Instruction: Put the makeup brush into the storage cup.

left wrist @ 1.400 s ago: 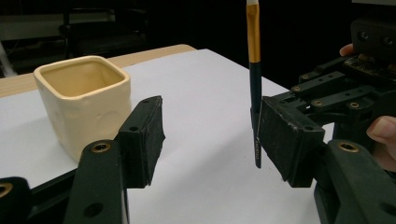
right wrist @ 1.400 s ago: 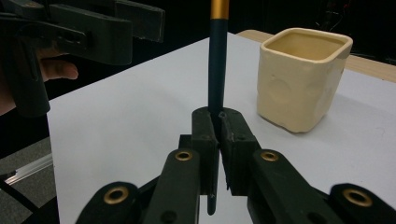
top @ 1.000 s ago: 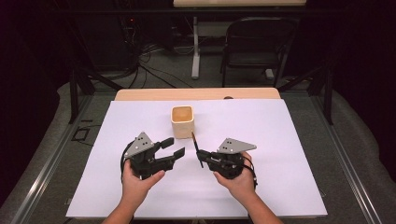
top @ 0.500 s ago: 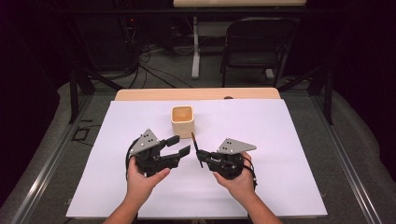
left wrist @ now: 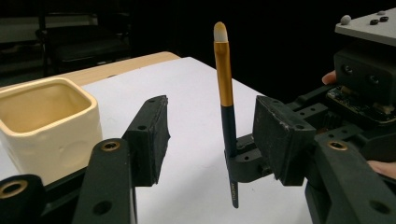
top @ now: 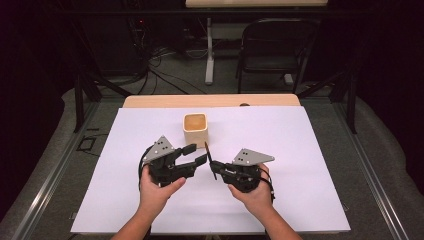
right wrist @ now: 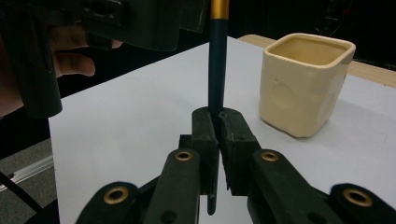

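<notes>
The brush [left wrist: 224, 93] stands nearly upright above the white surface [top: 300, 150], pale tip up, its dark handle pinched low down by the right hand-held gripper [right wrist: 218, 122], whose jaws are tight on it; the left hand-held gripper [left wrist: 210, 135] sits close opposite, its jaws on either side of the handle, apart from it and just now closing; a cream square cup [top: 195, 128] stands just behind on the surface.
</notes>
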Demonstrator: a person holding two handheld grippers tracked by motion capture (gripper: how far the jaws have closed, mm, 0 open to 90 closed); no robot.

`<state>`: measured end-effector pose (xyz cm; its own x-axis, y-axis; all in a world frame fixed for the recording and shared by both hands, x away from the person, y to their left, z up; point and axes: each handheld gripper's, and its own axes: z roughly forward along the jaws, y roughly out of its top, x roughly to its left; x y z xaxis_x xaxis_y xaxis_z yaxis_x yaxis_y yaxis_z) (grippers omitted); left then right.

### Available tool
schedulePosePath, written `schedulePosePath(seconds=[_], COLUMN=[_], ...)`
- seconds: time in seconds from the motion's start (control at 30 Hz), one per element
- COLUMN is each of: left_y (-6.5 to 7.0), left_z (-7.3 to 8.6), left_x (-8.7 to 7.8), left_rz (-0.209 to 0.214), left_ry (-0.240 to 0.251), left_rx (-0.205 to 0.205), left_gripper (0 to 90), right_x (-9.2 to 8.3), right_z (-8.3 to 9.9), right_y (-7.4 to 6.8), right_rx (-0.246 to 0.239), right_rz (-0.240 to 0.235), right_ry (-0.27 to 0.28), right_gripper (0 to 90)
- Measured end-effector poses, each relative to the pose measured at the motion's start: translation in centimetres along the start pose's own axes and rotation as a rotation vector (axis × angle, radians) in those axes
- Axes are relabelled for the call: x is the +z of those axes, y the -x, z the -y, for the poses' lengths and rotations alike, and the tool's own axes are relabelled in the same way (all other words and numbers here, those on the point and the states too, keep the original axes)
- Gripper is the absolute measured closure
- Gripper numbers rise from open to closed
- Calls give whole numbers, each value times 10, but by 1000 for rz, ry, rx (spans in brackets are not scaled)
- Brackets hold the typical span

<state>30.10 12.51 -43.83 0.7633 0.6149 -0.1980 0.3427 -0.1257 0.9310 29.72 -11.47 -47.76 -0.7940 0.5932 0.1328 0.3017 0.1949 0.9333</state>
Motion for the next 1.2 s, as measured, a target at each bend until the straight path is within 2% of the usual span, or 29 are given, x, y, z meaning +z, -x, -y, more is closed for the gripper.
schedulePosePath(seconds=[0.23, 0.7, 1.2], left_y=[-2, -3, -2], left_z=[0, 0, -1], left_x=[5, 11, 13], left_rz=[12, 14, 42], left_ry=[9, 11, 17], left_rx=[-31, -63, -94], left_gripper=[491, 568, 671], right_x=[1, 4, 8], right_z=[0, 1, 4], right_y=[-2, -5, -8], right_rx=[-6, -10, -17], right_rz=[-5, -15, -25], right_ry=[3, -7, -16], right_gripper=[846, 846, 846])
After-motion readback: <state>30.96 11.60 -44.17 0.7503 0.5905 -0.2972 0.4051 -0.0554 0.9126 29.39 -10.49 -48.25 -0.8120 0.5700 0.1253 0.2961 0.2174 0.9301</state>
